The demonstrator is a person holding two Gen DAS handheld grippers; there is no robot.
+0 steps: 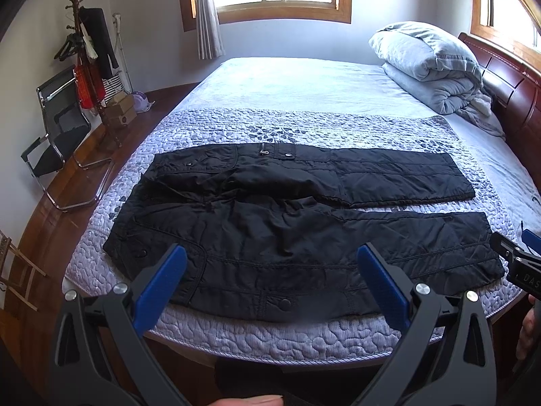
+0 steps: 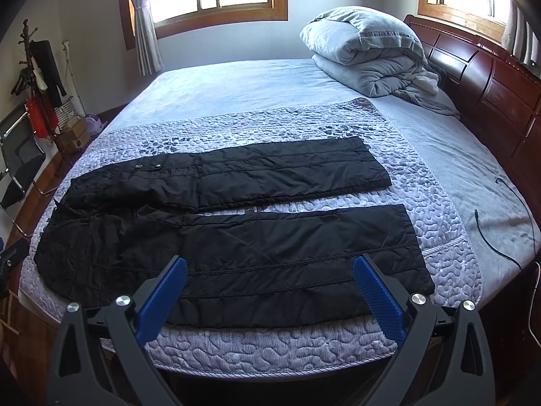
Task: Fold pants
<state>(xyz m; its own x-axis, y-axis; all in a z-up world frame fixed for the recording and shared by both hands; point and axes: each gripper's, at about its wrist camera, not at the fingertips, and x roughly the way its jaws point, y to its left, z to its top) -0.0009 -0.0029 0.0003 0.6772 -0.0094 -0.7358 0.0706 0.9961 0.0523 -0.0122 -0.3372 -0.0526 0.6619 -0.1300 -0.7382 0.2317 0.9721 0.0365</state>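
Pants [image 1: 297, 223] flat; right gripper [image 1: 517, 253] lettering, cropped, perhaps "DAS".

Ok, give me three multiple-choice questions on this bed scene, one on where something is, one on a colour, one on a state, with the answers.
1. Where do the pants lie?
A. On the quilted cover
B. On the chair
C. On the floor

2. What colour are the pants?
A. Grey
B. Black
C. Red

3. How do the jaws of the left gripper and right gripper stand?
A. Both shut on cloth
B. One shut, one open
C. Both open, holding nothing

Answers:
1. A, the pants are spread flat on the quilted cover at the near edge of the bed.
2. B, both legs are black against the pale cover.
3. C, each pair of blue pads stands wide apart.
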